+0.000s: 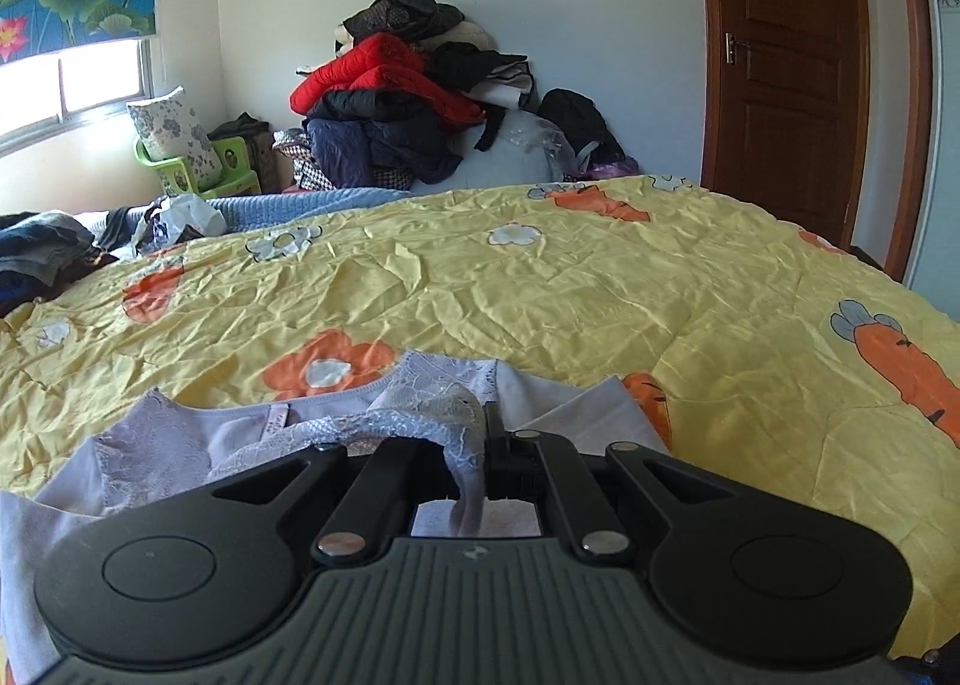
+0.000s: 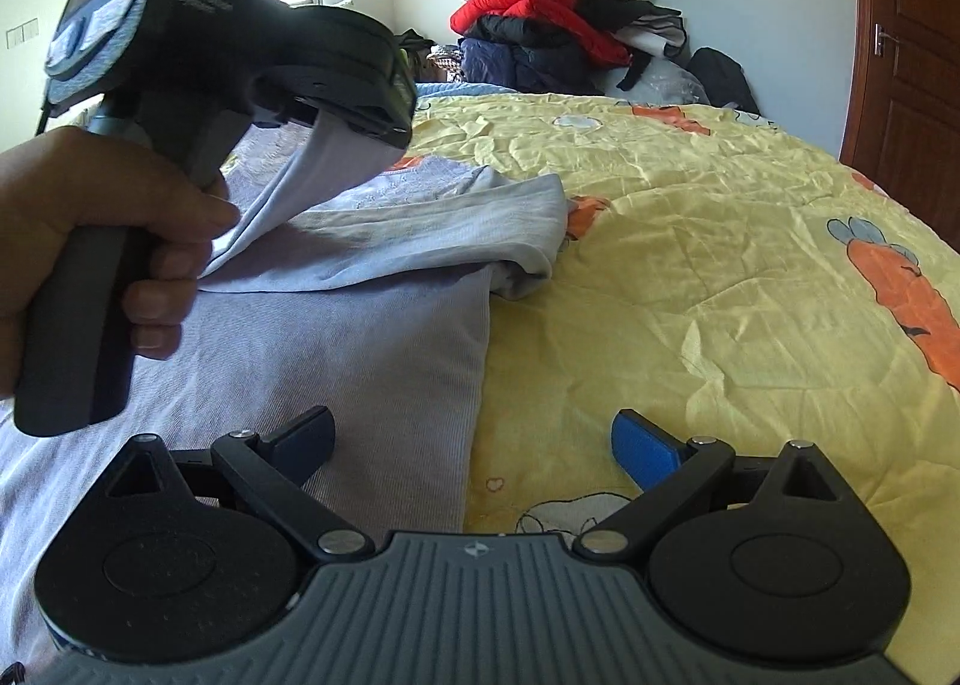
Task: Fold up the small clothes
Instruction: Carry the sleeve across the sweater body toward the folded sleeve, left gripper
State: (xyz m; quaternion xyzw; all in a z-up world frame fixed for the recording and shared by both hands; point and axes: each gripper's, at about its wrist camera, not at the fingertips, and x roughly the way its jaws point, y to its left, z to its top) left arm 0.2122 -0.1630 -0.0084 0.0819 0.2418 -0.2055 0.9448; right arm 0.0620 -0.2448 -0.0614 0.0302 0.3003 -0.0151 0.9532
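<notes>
A soft, pale lilac top with a lacy white neckline (image 1: 252, 433) lies spread on a crinkly yellow quilt with orange flowers and carrots (image 1: 540, 289). The top is the small piece of clothing being folded.

The left gripper (image 1: 489, 445) has its two black fingers squeezed tight together. They pinch a lacy edge of the lilac top, and a strip of the cloth loops out from between them. In the right wrist view the same left gripper (image 2: 360, 126) is up in the air, held by the person's hand (image 2: 114, 241), and a flap of the top hangs from it like a little tent. The rest of the top lies flat under and in front of those fingers, with one sleeve bunched (it looks rolled up) off to their right.

The right gripper (image 2: 474, 445) has its fingers spread wide apart, one dark and one with a blue pad (image 2: 645, 448). Nothing is between them. The long straight side edge of the top runs away from these fingers, right in the gap between them, with lilac cloth by the left finger and bare quilt by the right one.

The left gripper is the one that has the cloth, so it looks like the fold is its job now. The flap probably has to go across the top's long body and come down flat. The right gripper is low and close to the side edge, so it could hold that edge down.
</notes>
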